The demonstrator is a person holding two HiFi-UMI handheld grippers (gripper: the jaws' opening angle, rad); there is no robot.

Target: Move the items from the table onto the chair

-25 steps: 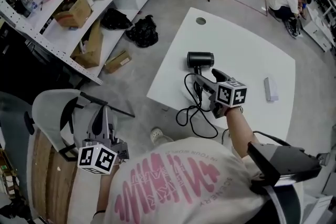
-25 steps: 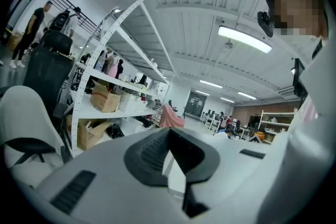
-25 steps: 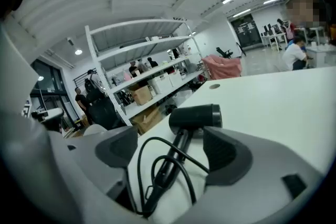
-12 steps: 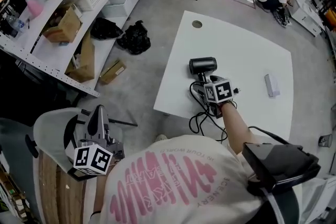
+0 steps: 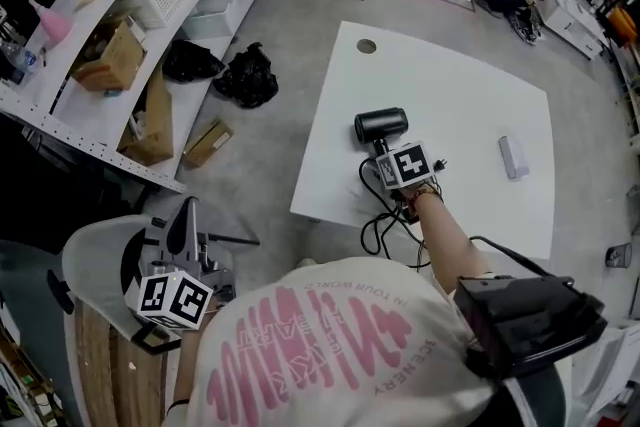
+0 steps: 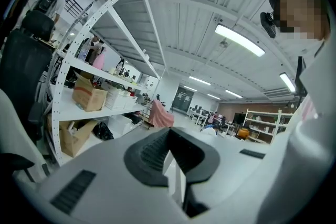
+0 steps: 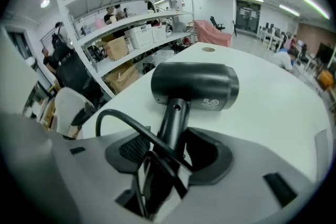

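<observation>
Near the table's [image 5: 455,90] left edge, towards its near corner, lies the hair dryer [image 5: 381,125]: barrel crosswise, along the near edge, handle running back towards that edge. The right gripper [image 7: 168,152] has just been closing and clamps the handle, the cord [image 5: 375,233] caught alongside and looping over the near edge. The far and right parts of the table lie mostly bare. The left gripper [image 6: 170,157], jaws together and empty, hangs over the chair [image 5: 85,260].
</observation>
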